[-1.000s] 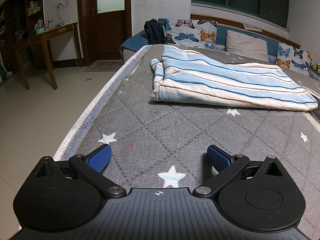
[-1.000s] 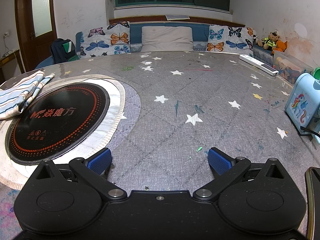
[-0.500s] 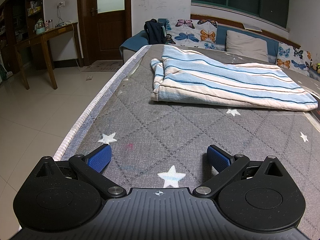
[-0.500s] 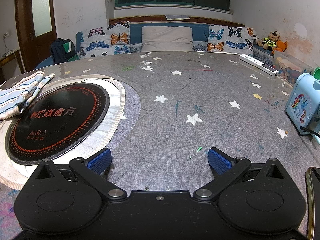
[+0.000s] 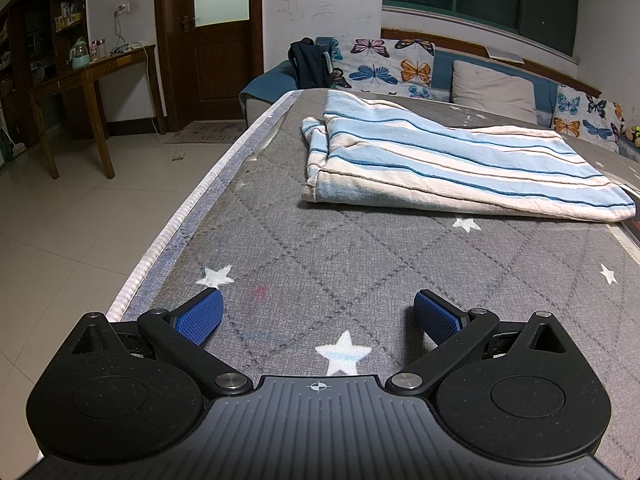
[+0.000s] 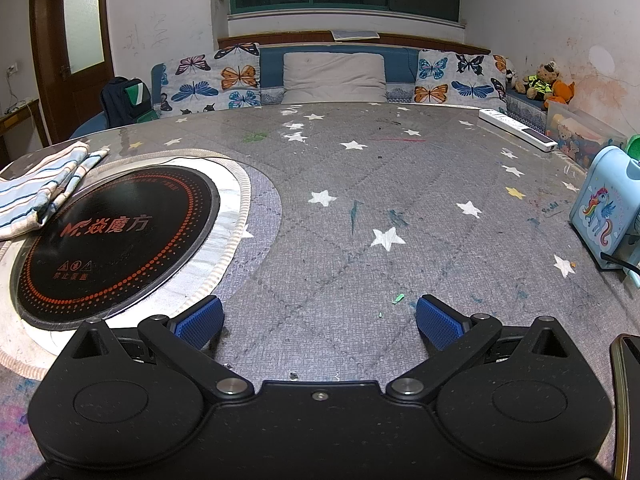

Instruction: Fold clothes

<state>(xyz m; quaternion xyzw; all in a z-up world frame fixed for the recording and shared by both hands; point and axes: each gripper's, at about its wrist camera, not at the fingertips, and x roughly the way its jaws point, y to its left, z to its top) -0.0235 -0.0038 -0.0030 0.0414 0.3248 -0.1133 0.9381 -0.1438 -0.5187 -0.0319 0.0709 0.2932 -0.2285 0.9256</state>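
A folded blue-and-white striped cloth point(image 5: 440, 168) lies on the grey star-patterned table point(image 5: 360, 264), well ahead of my left gripper point(image 5: 318, 314). That gripper rests low over the near table edge, open, with nothing between its blue pads point(image 5: 200, 316). In the right wrist view the same cloth point(image 6: 36, 188) shows only at the far left, overlapping the rim of a round black cooktop point(image 6: 116, 236). My right gripper point(image 6: 320, 320) is open and empty over bare table, far from the cloth.
The table's left edge point(image 5: 192, 216) drops to a tiled floor. A blue unicorn box point(image 6: 604, 212) and a white power strip point(image 6: 516, 128) sit at the right. A dark device edge point(image 6: 624, 400) is at the lower right. A cushioned sofa point(image 6: 332, 76) runs behind the table.
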